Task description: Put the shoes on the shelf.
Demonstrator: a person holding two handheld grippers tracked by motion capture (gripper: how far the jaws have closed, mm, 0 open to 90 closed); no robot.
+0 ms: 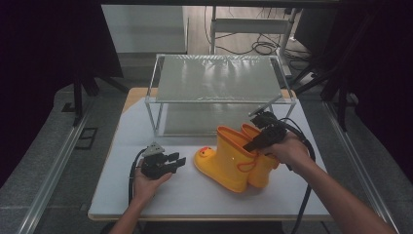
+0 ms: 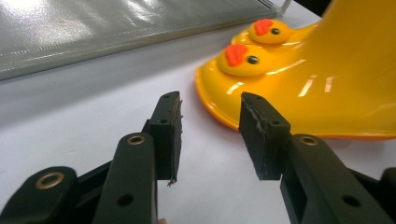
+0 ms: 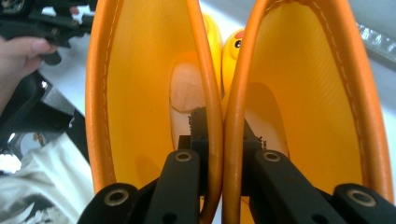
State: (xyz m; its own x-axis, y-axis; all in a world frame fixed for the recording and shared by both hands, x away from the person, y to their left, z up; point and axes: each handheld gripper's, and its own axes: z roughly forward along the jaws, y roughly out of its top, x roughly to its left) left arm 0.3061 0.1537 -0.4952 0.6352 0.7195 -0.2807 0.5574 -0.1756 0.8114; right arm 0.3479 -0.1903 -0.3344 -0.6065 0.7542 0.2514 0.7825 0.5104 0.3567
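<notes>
- High view: my right gripper [image 1: 257, 141] sits at the top of a pair of yellow rain boots [image 1: 239, 157] that stands on the white table [image 1: 195, 195], right of centre and in front of a two-tier shelf [image 1: 219, 80] with glossy grey decks.
- Right gripper view: my jaws go down into the two boot openings, one jaw in each, and pinch the two adjoining inner walls [image 3: 223, 140] together. The pads press on the rubber from both sides, so this tool is closed on the boots.
- The pale insoles show deep inside both shafts, and the two duck-faced toes [image 3: 232, 46] are visible beyond the rims.
- High view: my right hand [image 1: 288, 150] holds the gripper body above the boot tops, and its cable trails back along my forearm.
- High view: my left gripper [image 1: 175, 162] rests low over the table, left of the boots and apart from them, with its jaws pointing toward the toes.
- Left gripper view: my left jaws stand parted with nothing between the pads; only bare tabletop lies in the gap. This tool is open and holds nothing.
- Left gripper view: the duck heads [image 2: 243, 58] with orange beaks and black eyes sit on the boot toes just beyond my jaw tips; the shelf's lower deck [image 2: 93, 28] lies farther back.
</notes>
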